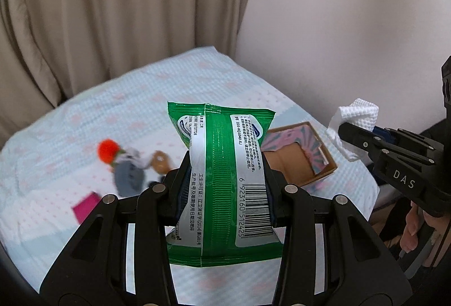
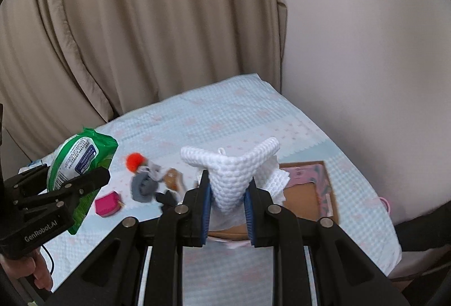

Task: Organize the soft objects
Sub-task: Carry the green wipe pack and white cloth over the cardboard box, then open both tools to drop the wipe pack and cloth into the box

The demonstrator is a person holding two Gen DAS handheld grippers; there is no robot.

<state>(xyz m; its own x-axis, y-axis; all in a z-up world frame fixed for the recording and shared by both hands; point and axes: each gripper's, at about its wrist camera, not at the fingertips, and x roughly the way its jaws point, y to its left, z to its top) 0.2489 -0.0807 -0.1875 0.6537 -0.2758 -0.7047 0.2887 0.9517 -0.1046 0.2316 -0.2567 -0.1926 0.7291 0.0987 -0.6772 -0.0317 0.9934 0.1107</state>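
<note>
The left gripper (image 1: 225,179) squeezes a green wet-wipes pack (image 1: 225,165). The right gripper (image 2: 228,193) pinches a white waffle cloth (image 2: 229,165) above the cardboard box (image 2: 307,193).

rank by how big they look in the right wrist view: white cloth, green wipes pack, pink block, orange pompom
1. white cloth, though being nearest the camera inflates it
2. green wipes pack, close in apparent size to the cloth
3. pink block
4. orange pompom

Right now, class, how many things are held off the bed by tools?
2: the green pack in the left tool, and the white cloth in the right tool, above the box.
</note>
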